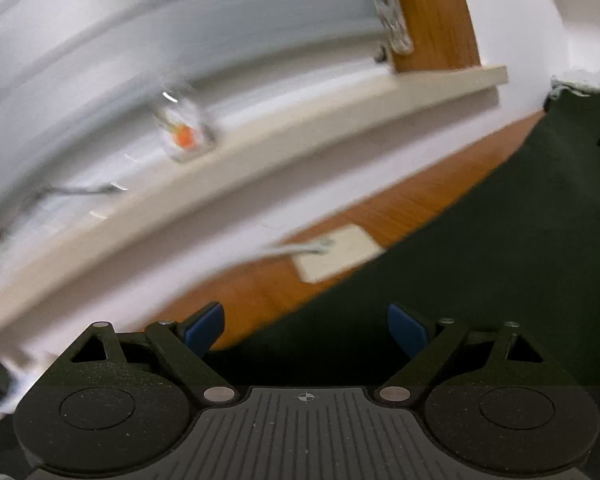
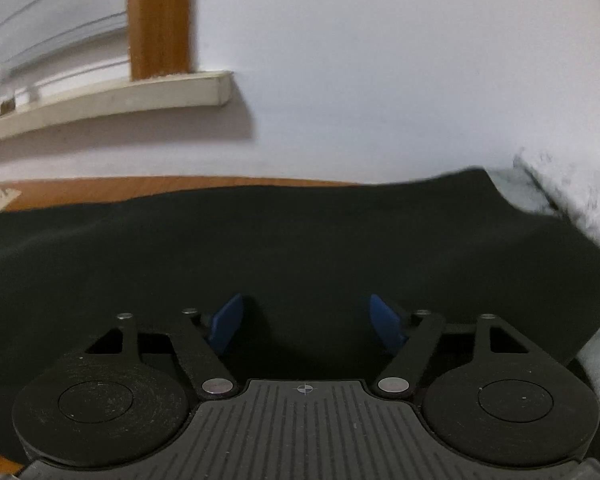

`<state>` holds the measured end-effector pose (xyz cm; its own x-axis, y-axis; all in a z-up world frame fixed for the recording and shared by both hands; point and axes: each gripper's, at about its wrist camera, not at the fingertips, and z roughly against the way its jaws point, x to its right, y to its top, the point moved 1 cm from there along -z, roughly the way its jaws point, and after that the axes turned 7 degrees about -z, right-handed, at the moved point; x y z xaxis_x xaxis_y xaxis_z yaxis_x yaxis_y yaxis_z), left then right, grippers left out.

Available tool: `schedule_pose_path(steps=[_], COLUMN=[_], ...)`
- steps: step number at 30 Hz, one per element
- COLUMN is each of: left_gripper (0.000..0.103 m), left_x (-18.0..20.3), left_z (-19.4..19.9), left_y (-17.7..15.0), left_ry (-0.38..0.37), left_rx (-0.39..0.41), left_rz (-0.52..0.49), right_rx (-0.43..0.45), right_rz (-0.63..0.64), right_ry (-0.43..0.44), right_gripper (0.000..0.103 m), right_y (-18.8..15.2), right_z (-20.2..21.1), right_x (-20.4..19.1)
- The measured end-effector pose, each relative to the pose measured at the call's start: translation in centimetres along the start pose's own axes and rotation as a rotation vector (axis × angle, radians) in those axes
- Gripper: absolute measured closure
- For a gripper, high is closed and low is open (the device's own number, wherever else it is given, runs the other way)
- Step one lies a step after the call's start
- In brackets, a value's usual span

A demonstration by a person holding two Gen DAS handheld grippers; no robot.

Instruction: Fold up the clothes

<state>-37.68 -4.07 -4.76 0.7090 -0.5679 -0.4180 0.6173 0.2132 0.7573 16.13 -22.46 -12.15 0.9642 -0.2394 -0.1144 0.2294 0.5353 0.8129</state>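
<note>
The left gripper [image 1: 306, 326] has its jaws wide with nothing between them, poised over the edge of the dark garment [image 1: 500, 260] where it meets the wooden table [image 1: 260, 292]. The right gripper [image 2: 306, 322] also stands with jaws wide and empty, just above the same garment [image 2: 300, 240], which is spread across the table toward the white wall [image 2: 380, 80]. A pale ledge [image 2: 140, 96] juts from that wall.

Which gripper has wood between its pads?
The left gripper: orange-brown wood shows beside its left pad. The right gripper has only the dark cloth between its pads.
</note>
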Motion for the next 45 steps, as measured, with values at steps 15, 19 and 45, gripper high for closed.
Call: schedule_pose_path(steps=[15, 19, 45], left_gripper=[0.012, 0.012, 0.0], left_x=[-16.5, -17.1, -0.5], left_z=[8.3, 8.3, -1.5], left_y=[-13.9, -15.1, 5.4], left_ry=[0.267, 0.245, -0.217], left_rx=[-0.18, -0.185, 0.077], left_rz=[0.267, 0.289, 0.23], right_rx=[-0.006, -0.007, -0.006], right_rz=[-0.004, -0.004, -0.01], right_ry=[-0.009, -0.014, -0.017], right_gripper=[0.029, 0.027, 0.025], right_y=[0.0, 0.0, 0.0], right_z=[-0.5, -0.5, -0.7], right_x=[0.0, 0.0, 0.1])
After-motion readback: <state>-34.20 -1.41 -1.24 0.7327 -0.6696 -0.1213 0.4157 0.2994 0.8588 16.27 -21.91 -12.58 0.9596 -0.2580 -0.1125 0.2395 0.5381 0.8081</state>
